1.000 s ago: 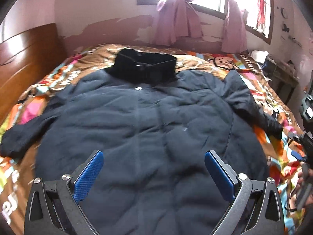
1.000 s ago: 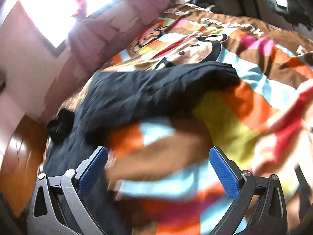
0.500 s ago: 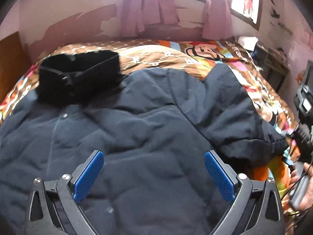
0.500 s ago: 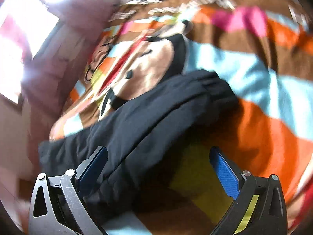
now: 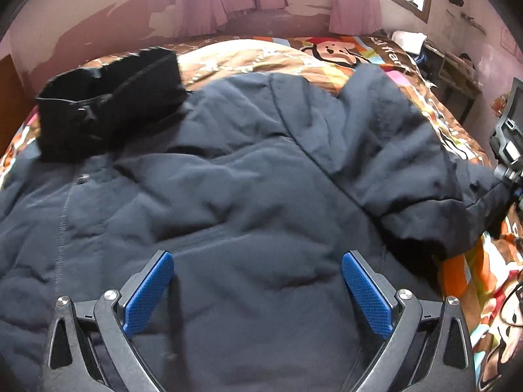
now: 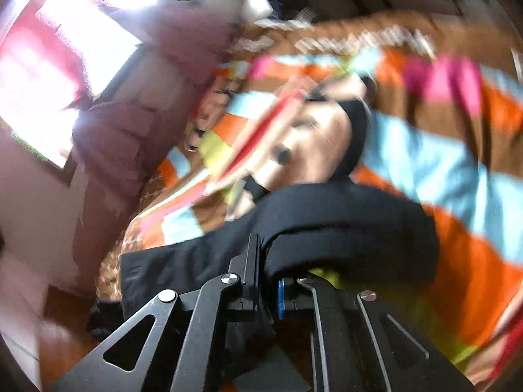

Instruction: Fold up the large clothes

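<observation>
Lying spread on the bedspread (image 5: 385,52), the dark jacket (image 5: 248,196) fills mid-frame.
Left gripper (image 5: 258,289) gapes wide above it; right gripper (image 6: 266,289) pinches the sleeve (image 6: 343,228).

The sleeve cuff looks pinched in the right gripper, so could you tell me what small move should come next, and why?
Probably carry the cuff inward over the coat. The right gripper is shut on the cuff, the sleeve lies out to the coat's side over the bedspread, and the left gripper is open above the coat.
</observation>
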Motion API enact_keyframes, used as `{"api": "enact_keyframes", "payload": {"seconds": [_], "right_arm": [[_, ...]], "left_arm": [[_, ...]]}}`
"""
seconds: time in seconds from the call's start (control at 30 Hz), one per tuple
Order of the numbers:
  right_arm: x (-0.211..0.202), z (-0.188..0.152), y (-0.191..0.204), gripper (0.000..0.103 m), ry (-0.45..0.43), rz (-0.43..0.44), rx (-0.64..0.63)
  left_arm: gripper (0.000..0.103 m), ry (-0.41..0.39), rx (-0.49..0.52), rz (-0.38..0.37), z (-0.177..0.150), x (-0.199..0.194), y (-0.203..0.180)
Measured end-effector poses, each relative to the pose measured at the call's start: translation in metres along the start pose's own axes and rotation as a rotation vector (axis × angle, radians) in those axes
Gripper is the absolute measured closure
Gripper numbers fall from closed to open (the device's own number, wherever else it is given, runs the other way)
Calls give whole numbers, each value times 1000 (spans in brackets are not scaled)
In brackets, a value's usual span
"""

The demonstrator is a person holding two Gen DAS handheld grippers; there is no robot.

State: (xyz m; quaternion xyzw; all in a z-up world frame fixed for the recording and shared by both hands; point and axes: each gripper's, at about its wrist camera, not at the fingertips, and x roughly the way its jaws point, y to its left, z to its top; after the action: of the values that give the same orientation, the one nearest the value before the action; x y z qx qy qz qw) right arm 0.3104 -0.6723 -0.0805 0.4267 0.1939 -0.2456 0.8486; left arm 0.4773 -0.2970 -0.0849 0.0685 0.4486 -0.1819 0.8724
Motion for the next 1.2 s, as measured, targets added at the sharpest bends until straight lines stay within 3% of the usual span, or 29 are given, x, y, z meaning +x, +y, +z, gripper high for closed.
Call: {"api": "enact_keyframes", "payload": {"seconds": [0.1, 0.2, 0.33, 0.4, 0.53, 0.7, 0.73, 0.8, 0.83, 0.87, 0.97, 1.13, 1.2], "right_arm": [[-39, 2, 62, 96, -94, -10, -233], [-82, -17, 141, 96, -203, -3, -520], [-121, -84, 255, 96, -278, 65, -924], [-129, -126, 295, 96, -254, 128, -1066], [-124, -203, 337, 96, -103, 256, -1161], [-101, -290, 344, 95, 68, 297, -1247], [-96, -307, 340, 89, 120, 299, -1249], [-79, -341, 335, 60, 277, 289, -1246], [-74, -349, 326, 32, 327, 291, -1241], [-75, -360, 322, 24, 372, 306, -1235], [-87, -373, 304, 24, 428, 335, -1240], [-120, -349, 266, 22, 372, 302, -1256], [-120, -320, 244, 21, 349, 265, -1226]], "left_arm": [[1, -47, -10, -1, -4, -32, 22], [1, -78, -52, -19, -8, -66, 52], [1, -121, -142, -51, -19, -113, 112], [1, -153, -202, -52, -31, -137, 147], [1, -196, -293, -62, -57, -177, 208], [1, -216, -360, -85, -90, -198, 266], [1, -215, -381, -100, -96, -196, 275], [1, -209, -461, -177, -112, -186, 294], [1, -204, -495, -208, -119, -181, 299], [1, -194, -529, -235, -125, -175, 303], [1, -150, -593, -297, -139, -149, 305], [1, -78, -595, -293, -133, -110, 281], [4, -55, -556, -199, -124, -98, 263]]}}
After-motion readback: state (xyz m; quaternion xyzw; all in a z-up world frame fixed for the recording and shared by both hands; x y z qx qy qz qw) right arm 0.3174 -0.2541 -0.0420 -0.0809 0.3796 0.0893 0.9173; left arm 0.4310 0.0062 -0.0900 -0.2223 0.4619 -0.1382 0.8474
